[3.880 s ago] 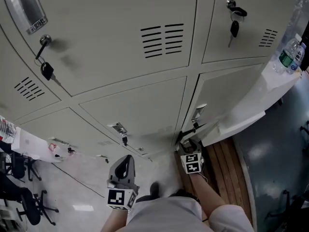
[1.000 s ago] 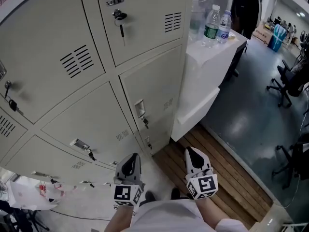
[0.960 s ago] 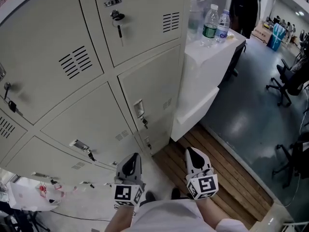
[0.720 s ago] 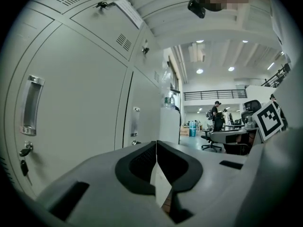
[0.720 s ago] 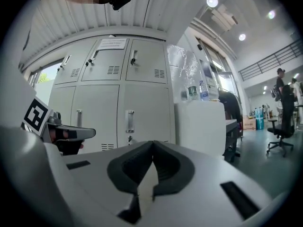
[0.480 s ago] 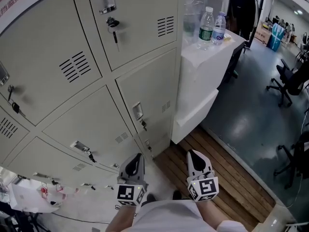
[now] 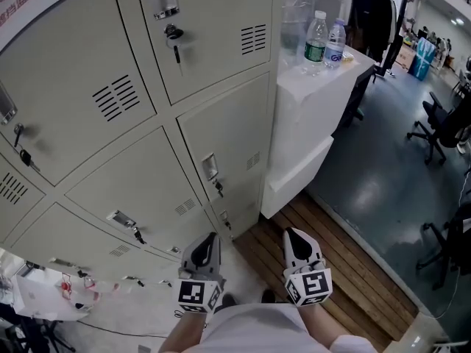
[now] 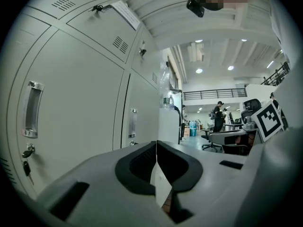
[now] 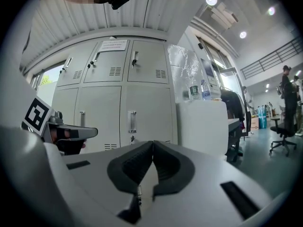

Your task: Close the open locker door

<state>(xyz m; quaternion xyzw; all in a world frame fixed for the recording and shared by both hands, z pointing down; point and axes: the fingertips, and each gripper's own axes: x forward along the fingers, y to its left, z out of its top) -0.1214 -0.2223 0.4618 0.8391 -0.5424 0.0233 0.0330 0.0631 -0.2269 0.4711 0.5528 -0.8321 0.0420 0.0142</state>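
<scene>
Low before the lockers (image 7: 125, 186), the left hand-held gripper (image 7: 208, 238) and the right hand-held gripper (image 7: 292, 234) have their jaws pressed together, holding nothing. The locker door (image 7: 232, 134) beside the white bench (image 7: 305, 123) seems fully shut, though the steep view is poor.

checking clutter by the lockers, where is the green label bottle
Head view, upper right: the green-label bottle stands on the white counter beside the lockers, next to another bottle.
</scene>
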